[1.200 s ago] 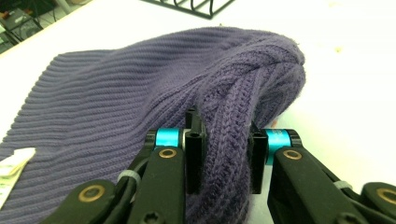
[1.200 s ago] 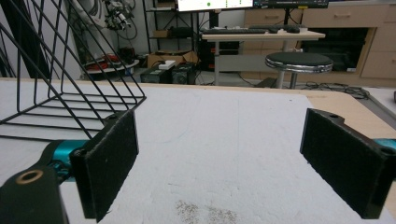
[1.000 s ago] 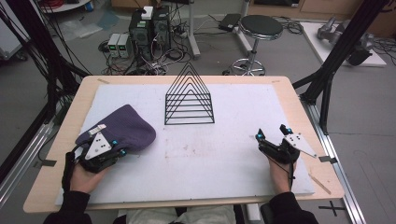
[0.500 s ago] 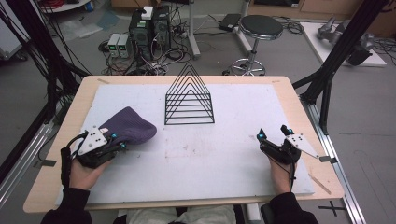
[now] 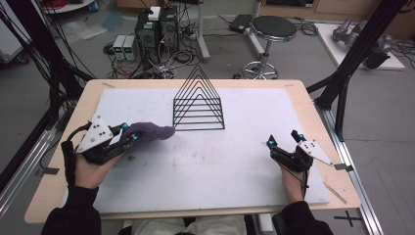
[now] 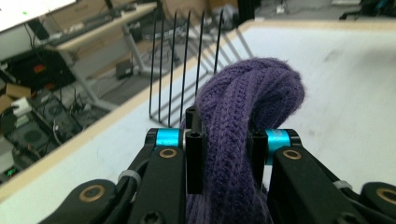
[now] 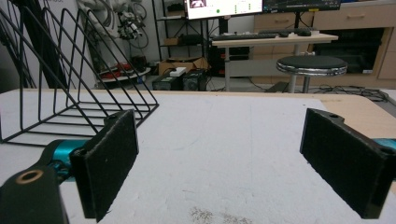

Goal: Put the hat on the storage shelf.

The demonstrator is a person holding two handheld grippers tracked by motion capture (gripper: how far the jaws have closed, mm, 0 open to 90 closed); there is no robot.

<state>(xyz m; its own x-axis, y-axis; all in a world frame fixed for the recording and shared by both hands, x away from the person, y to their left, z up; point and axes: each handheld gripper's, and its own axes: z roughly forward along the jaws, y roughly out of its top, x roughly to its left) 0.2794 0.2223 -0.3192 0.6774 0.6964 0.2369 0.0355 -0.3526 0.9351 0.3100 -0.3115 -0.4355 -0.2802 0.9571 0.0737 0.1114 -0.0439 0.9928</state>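
From the high view the left gripper [image 5: 128,138] lies at the white mat's [image 5: 244,166] left side, its tip meeting a purple knit cloth [image 5: 149,132] near the black wire rack [image 5: 198,105]. The left gripper view settles it: both jaws are clamped on the bunched cloth [image 6: 243,135]. The right gripper [image 5: 284,142] rests near the mat's right edge, jaws spread wide with nothing between them.

The black wire rack [image 5: 198,103] stands at the far middle of the white mat [image 5: 220,161], the sole obstacle; the mat's middle and near side lie bare between the left gripper [image 5: 128,138] and right gripper [image 5: 283,139]
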